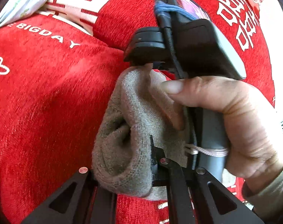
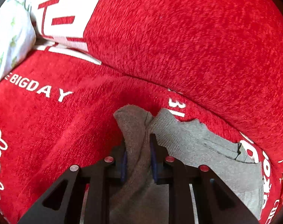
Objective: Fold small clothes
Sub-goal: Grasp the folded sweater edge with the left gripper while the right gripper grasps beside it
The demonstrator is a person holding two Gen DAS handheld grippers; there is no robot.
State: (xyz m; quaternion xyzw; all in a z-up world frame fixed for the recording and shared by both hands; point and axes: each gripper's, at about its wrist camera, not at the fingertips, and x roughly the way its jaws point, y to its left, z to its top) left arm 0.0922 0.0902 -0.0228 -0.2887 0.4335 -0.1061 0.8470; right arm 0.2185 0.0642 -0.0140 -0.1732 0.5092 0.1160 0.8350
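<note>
Nearest the lens in the right wrist view, the black right tongs [image 2: 137, 156] stand clamped together on a bunched fold of the grey knitted sock [image 2: 197, 145]. One end of the sock rises between the blue-padded fingers [image 2: 124, 165] and peaks just beyond their tips. The rest of the sock spreads flat to the right, its long axis running from the tongs toward the lower right edge of the view. The sock lies on the red plush cover with white lettering [image 2: 178, 37], near the fold where the flat part meets the raised back.

In the left wrist view, the black left tongs [image 1: 122, 169] show only their bases at the bottom edge. The grey knitted sock [image 1: 126, 130] bulges over them as a rolled tube, its long axis pointing up and away from the camera. Whether the left tongs are apart or together cannot be told, since the sock hides the tips.

A bare hand [image 1: 234, 127] grips the handle of the other black gripper unit [image 1: 188, 43], thumb extended leftward and pressing on the sock. A white floral cushion [image 1: 23, 1] lies at the upper left corner.
</note>
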